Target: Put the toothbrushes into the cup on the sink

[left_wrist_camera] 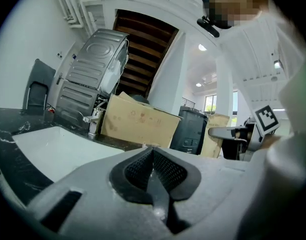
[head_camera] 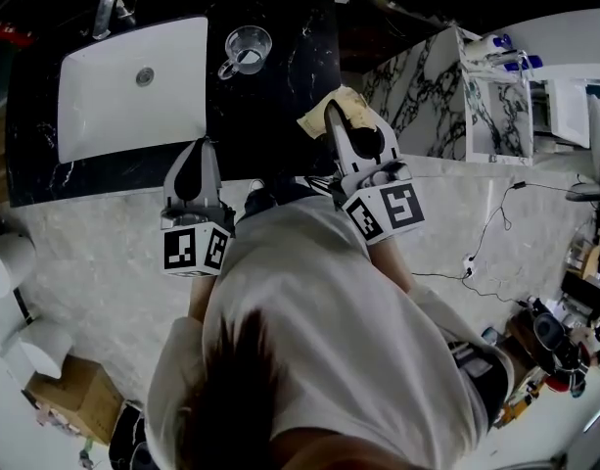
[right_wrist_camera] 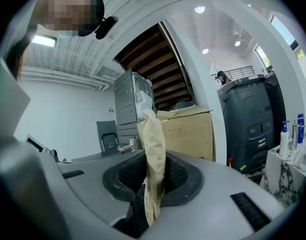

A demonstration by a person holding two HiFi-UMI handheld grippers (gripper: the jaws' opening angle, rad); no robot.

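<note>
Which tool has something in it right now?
The right tool, clamped on a beige paper packet; the left tool is shut on nothing.

My right gripper (head_camera: 334, 114) is grey with black ribbed pads (right_wrist_camera: 128, 174), pinching a tan paper packet (right_wrist_camera: 153, 149). To the far left, the counter (head_camera: 280, 125) is black veined with white, and the sink (head_camera: 104, 116) is plain white.

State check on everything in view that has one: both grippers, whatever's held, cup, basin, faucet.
left gripper: jaws together, nothing between them.
right gripper: shut on the paper packet.
paper packet: beige, clamped, sticking up past the jaws.
cup: upright on the black counter, right of the basin; contents unclear.
basin: nothing in it.
faucet: no water seen running.
</note>
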